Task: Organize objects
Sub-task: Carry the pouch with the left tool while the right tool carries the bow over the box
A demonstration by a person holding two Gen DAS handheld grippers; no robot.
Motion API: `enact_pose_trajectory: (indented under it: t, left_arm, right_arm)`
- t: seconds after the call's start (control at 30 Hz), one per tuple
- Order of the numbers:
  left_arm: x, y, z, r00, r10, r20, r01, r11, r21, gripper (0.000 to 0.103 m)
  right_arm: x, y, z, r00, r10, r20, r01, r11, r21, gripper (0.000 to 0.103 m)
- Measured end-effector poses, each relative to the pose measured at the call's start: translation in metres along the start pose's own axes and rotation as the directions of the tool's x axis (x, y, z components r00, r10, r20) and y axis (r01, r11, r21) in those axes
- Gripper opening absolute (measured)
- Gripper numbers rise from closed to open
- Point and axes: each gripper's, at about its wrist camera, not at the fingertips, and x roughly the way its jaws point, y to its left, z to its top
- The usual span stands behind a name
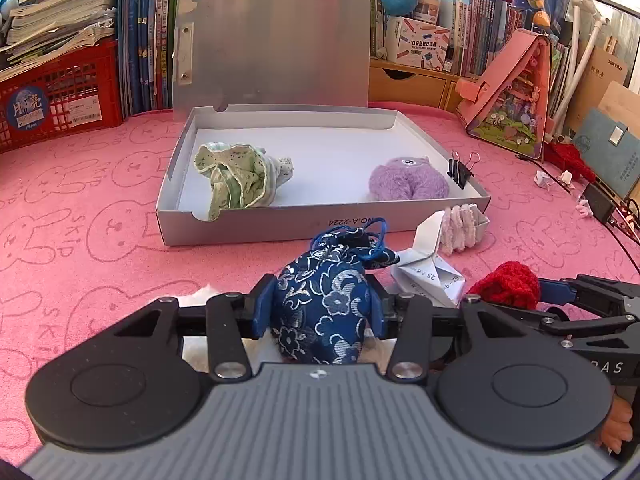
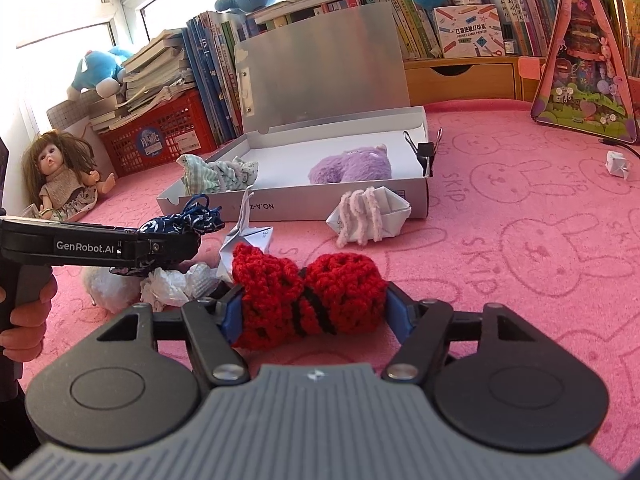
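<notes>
The open grey box [image 1: 280, 224] lies on the pink tabletop [image 1: 80, 208] with its lid standing upright at the far side; inside, a crumpled green cloth [image 1: 236, 176] sits at the left end, one fold hanging over the notch in the front wall, and a purple plush toy [image 1: 408, 180] lies at the right end, with bare white floor between them. A black binder clip [image 1: 460, 172] grips the box's right wall. Just outside the front right corner rest a folded paper boat [image 2: 384, 216] draped with pale fuzzy yarn and, nearer, a folded paper piece [image 1: 428, 276] with printed sums. The left claw [image 1: 320, 312] pinches a navy brocade pouch [image 1: 320, 304] in front of the box's front wall, cords trailing from its neck. The right claw [image 2: 316, 308] pinches a red crocheted bow [image 2: 308, 300] with a black centre band, just right of the pouch. White crumpled material [image 2: 176, 284] lies beneath the left claw. The bunny-printed pink cover is open to the right. Around the edge stand books, a red crate [image 1: 60, 96], a doll [image 2: 64, 176] and a pink triangular playset [image 1: 516, 100].
</notes>
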Motion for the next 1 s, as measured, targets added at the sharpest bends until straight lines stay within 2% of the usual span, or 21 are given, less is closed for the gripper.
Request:
enact_pose_trajectory:
  t: [0.17,0.33,0.53,1.0]
  left_arm:
    - [-0.014,0.001,0.004,0.999,0.017,0.04,-0.017,1.0,-0.018,0.048]
    - [-0.022,0.003,0.009,0.996,0.051,0.071,-0.049,0.998,-0.04,0.043]
    - [-0.027,0.005,0.016,0.994,0.067,0.085,-0.062,0.996,-0.06,0.043]
    - [-0.023,0.016,0.072,0.984,0.133,0.123,-0.123,0.989,-0.085,0.043]
  right_arm:
    - [-0.003,-0.007,0.005,1.0,-0.003,0.004,0.002,0.999,0.042,0.067]
    - [-0.012,-0.008,0.017,0.999,-0.011,0.047,0.009,0.999,0.048,0.066]
    - [-0.018,-0.01,0.037,0.996,-0.018,0.086,0.014,0.999,0.047,0.066]
    - [0.002,-0.02,0.1,0.993,-0.067,0.093,0.06,0.996,0.069,0.067]
